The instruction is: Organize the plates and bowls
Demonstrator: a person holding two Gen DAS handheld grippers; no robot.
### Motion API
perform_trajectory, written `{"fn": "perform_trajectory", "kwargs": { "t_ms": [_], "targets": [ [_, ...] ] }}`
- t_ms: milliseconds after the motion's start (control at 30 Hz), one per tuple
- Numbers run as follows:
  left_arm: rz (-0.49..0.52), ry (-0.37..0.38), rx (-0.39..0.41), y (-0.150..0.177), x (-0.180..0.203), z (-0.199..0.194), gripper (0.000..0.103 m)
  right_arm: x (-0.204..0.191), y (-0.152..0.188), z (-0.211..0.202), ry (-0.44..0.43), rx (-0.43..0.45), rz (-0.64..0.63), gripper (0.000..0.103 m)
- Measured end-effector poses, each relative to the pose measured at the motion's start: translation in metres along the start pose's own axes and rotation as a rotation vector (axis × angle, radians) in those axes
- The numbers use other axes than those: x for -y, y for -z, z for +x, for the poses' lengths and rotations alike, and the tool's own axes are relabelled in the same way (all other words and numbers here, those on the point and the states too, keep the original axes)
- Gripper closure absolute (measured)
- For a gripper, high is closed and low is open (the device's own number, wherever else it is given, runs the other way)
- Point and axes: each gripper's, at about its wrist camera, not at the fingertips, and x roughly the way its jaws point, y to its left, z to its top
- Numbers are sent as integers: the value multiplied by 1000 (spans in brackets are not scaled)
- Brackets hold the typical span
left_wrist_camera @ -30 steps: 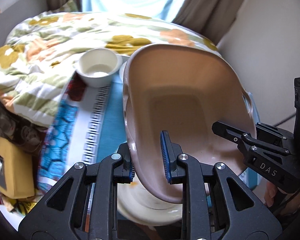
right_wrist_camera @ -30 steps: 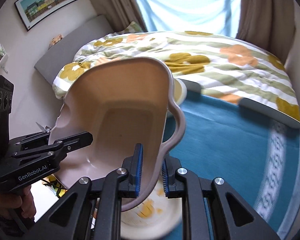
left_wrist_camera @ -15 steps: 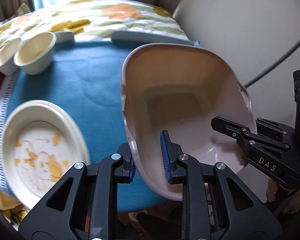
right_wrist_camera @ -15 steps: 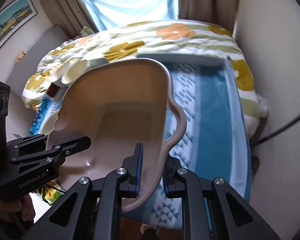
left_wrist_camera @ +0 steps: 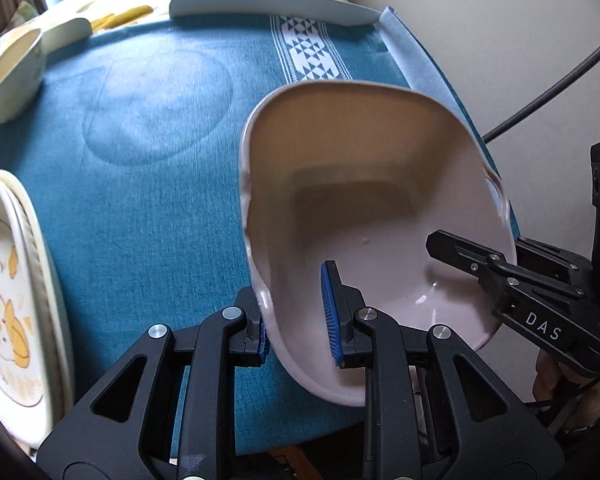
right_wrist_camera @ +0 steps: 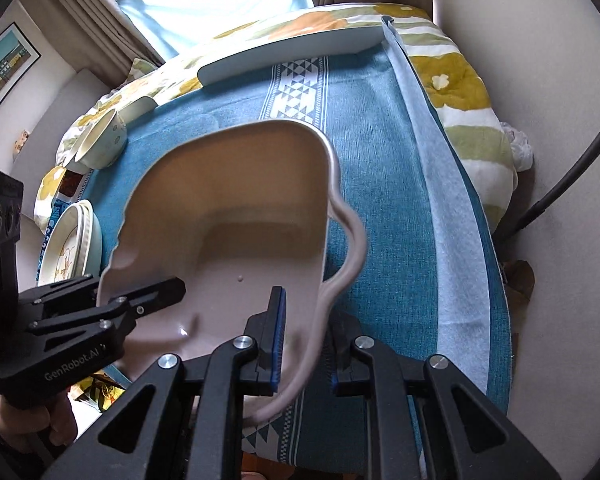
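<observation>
A pale pink rectangular dish (left_wrist_camera: 360,168) with wavy handles hangs tilted above the right part of the blue tablecloth (left_wrist_camera: 140,160). My left gripper (left_wrist_camera: 298,322) is shut on its left rim, one blue pad inside and one outside. My right gripper (right_wrist_camera: 306,346) is shut on the opposite rim by the handle of the dish (right_wrist_camera: 252,200). Each gripper shows in the other's view: the right gripper (left_wrist_camera: 500,250) and the left gripper (right_wrist_camera: 112,292). A stack of cream plates (left_wrist_camera: 8,280) with a yellow drawing lies at the left. Cream bowls (right_wrist_camera: 104,140) stand far left.
The cloth (right_wrist_camera: 380,140) ends close to a white wall on the right, where a black cable (right_wrist_camera: 560,184) hangs. A pale flat slab (left_wrist_camera: 260,4) lies along the far edge. A flowered duvet (right_wrist_camera: 452,72) lies beyond. A bowl (left_wrist_camera: 8,76) sits near the cloth's far left.
Both grippers have carried the dish rightward and lower across the table. The plates and bowls have slid to the left of the views. The grip has not changed.
</observation>
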Motion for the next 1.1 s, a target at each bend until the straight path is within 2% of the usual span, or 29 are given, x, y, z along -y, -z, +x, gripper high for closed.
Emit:
{"fn": "perform_trajectory", "kwargs": {
  "t_ms": [300, 333, 367, 433, 467, 500, 567, 767, 867, 1033, 1100],
  "targets": [
    [32, -87, -17, -2, 3, 6, 83, 4, 2, 7, -7, -1, 41, 87],
    [33, -87, -19, -2, 3, 7, 83, 4, 3, 8, -11, 2, 48, 78],
    [34, -87, -20, -2, 3, 7, 82, 4, 3, 8, -7, 9, 51, 55],
    [37, -91, -20, -2, 3, 8, 76, 4, 4, 7, 2, 35, 60, 27],
    [37, -90, -18, -2, 3, 7, 62, 5, 5, 5, -9, 48, 72, 27],
    [35, -87, -13, -2, 3, 6, 38, 7, 5, 5, -20, 53, 88, 27],
    [33, -98, 8, -2, 3, 3, 21, 11, 4, 3, -35, 63, 118, 27],
    [25, -100, 13, -1, -2, -8, 21, 14, 0, -10, -46, 94, 148, 27],
    [19, -113, 47, 0, -4, -26, 21, 10, -3, -26, -43, 122, 140, 27],
    [6, -157, 165, 1, -8, -88, 21, -18, -14, -67, -45, 202, 43, 26],
    [-3, -194, 256, 1, -9, -124, 20, -34, -22, -81, -63, 232, -10, 19]
  ]
}}
